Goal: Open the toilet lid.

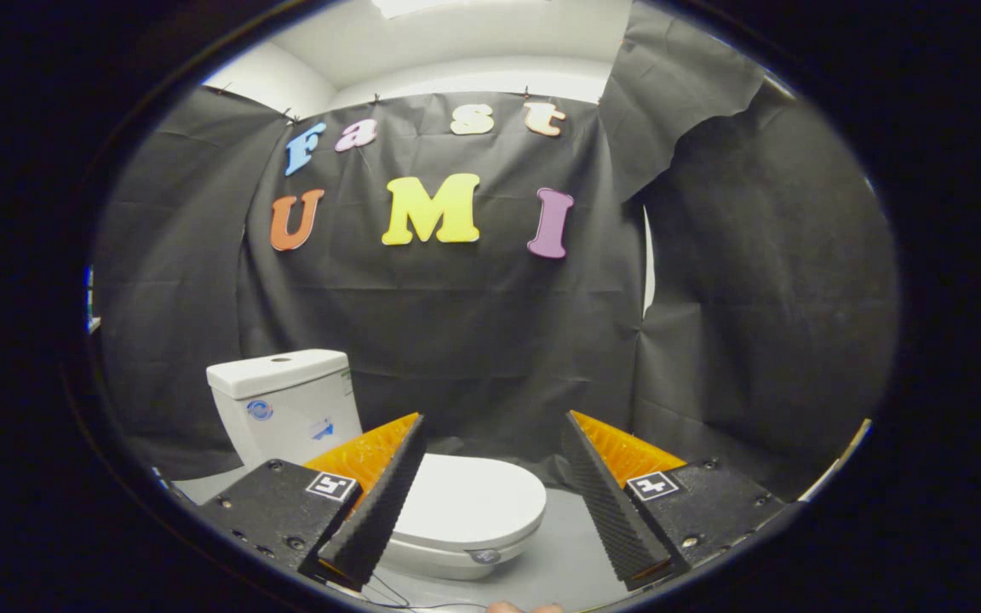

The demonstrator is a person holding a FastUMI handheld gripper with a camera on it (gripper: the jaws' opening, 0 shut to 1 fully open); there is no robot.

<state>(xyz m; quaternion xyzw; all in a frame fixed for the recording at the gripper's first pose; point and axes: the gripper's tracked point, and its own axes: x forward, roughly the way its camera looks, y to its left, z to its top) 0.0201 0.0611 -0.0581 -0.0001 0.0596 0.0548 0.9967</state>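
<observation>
Basically nothing's done yet: lid (467, 502) is lying flat and shut, gripper (490, 494) is hanging above it, fingers (380, 502) spread, touching nothing, whole lift remaining

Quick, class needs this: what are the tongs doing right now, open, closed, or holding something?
Tongs: open, holding nothing; the closed white plastic toilet lid lies beyond them, untouched.

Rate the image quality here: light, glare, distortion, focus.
Gripper view: fisheye bends the booth's cloth wall into curves; light is dim and even, brightest on the ceiling strip; soft sheen, no harsh glare, on the closed toilet lid; toilet tank sharp; open gripper, fingers apart, slightly soft up close.
</observation>
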